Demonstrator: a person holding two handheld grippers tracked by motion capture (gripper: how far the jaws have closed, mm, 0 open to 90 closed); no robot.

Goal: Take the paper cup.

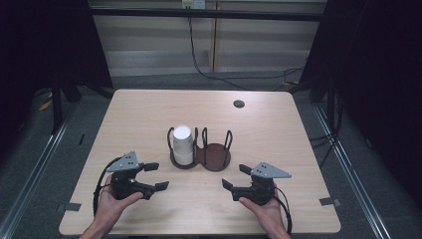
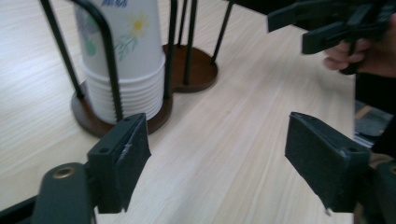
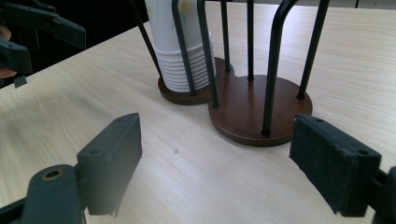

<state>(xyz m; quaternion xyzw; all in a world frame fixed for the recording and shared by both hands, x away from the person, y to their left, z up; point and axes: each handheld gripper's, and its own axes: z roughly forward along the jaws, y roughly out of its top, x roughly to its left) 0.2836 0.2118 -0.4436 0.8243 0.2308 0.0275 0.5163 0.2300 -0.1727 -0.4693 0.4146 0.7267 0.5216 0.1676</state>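
A dark wooden cup holder [image 1: 215, 158] with black wire hoops stands mid-table, with two round bays. Its left bay holds a stack of white paper cups [image 1: 182, 144], upside down, printed with flowers [image 2: 126, 60] [image 3: 183, 51]. The right bay [image 3: 254, 109] is bare. My left gripper [image 1: 155, 176] is held low at the near left, open, nothing between its jaws. My right gripper [image 1: 236, 176] mirrors it at the near right, also open and bare. Both point inward toward the holder, a short way in front of it. In the left gripper view the right gripper [image 2: 299, 30] shows at top right.
The light wooden table [image 1: 149, 114] has a small dark round grommet [image 1: 239, 103] near its far right. Cables run on the floor beyond the far edge. Black frame posts stand at both sides of the table.
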